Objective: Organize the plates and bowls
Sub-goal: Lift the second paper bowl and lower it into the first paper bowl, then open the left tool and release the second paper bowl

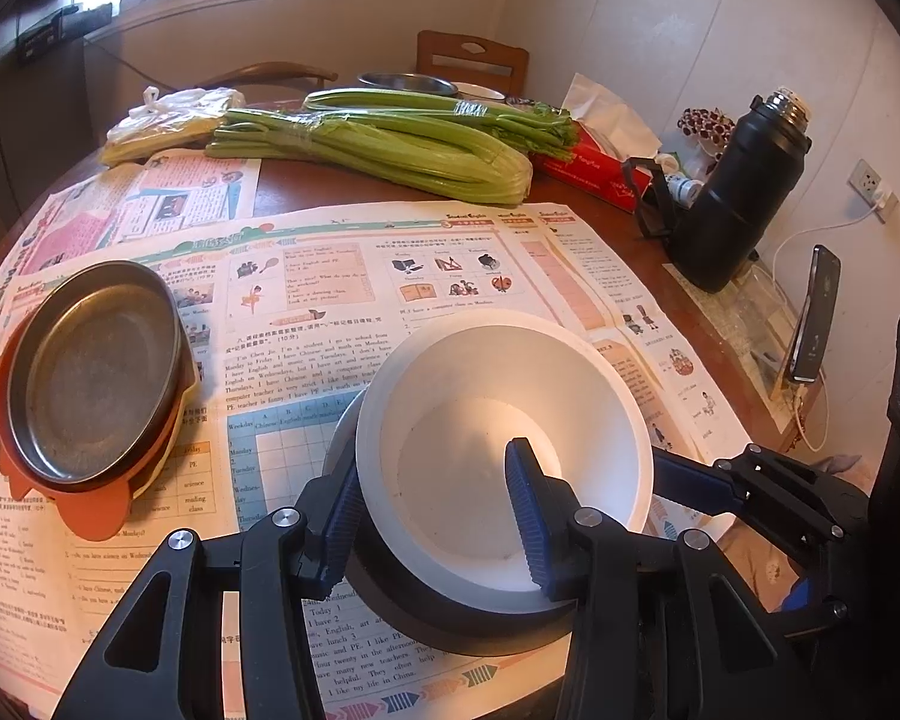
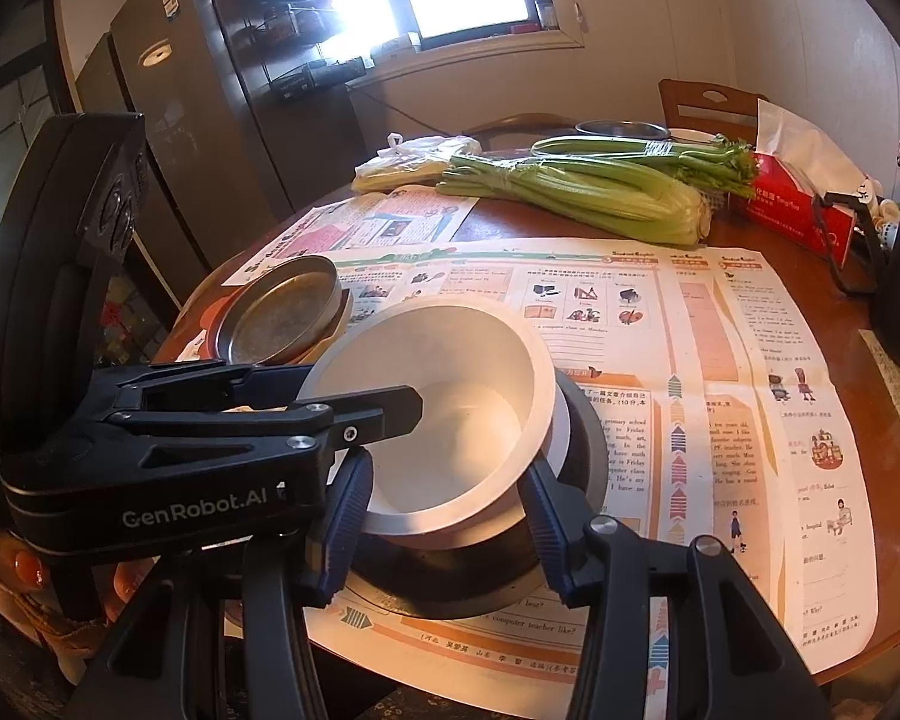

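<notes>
A white bowl (image 1: pixel 498 420) (image 2: pixel 450 384) sits tilted in a stack, over a second pale bowl (image 2: pixel 565 429) and a dark bowl (image 1: pixel 450 621) (image 2: pixel 588 450). My left gripper (image 1: pixel 435 459) is shut on the white bowl's near wall, with one finger (image 1: pixel 528 510) inside and the other outside. In the right wrist view that inner finger (image 2: pixel 390 411) reaches in from the left. My right gripper (image 2: pixel 444 465) straddles the stack's near side under the white rim. Whether its pads press on anything is hidden. A steel plate (image 1: pixel 90 372) (image 2: pixel 282 318) rests on an orange plate (image 1: pixel 96 510) to the left.
Newspaper (image 1: pixel 450 264) covers the round wooden table. Celery bunches (image 1: pixel 390 144), a plastic bag (image 1: pixel 168 120), a red tissue box (image 1: pixel 594 174) and a steel bowl (image 1: pixel 408 83) lie at the back. A black flask (image 1: pixel 738 198) and a propped phone (image 1: pixel 816 312) stand at the right.
</notes>
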A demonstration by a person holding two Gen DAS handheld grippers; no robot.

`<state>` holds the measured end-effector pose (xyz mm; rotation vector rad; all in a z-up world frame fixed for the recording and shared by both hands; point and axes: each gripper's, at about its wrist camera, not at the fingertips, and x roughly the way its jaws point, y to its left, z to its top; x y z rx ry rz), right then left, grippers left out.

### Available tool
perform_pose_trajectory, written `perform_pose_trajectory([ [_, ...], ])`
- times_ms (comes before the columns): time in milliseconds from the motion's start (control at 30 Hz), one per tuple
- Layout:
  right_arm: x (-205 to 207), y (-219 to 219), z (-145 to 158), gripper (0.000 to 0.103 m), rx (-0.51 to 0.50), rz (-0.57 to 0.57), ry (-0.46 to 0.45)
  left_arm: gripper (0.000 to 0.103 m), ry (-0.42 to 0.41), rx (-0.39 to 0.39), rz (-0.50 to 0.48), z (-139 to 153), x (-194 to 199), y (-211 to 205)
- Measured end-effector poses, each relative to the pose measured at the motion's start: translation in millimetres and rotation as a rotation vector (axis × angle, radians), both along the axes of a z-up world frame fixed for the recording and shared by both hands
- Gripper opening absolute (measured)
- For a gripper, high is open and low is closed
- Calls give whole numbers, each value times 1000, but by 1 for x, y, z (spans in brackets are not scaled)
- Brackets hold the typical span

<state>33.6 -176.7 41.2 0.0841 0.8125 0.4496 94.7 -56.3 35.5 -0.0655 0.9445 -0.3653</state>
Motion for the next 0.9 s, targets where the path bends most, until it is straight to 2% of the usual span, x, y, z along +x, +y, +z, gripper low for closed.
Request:
perform_pose_trajectory([
  [500,3,-3,-3,51,3,-14,5,49,2,-2,17,-5,1,6],
  [767,2,-7,0,51,8,-27,-7,49,-20,-25,23,2,-2,12],
  [833,2,-7,1,51,6,-30,-12,50,-26,-29,25,4,-3,13],
  [900,1,-9,3,51,3,-37,-21,58,-34,-29,30,7,-5,15],
])
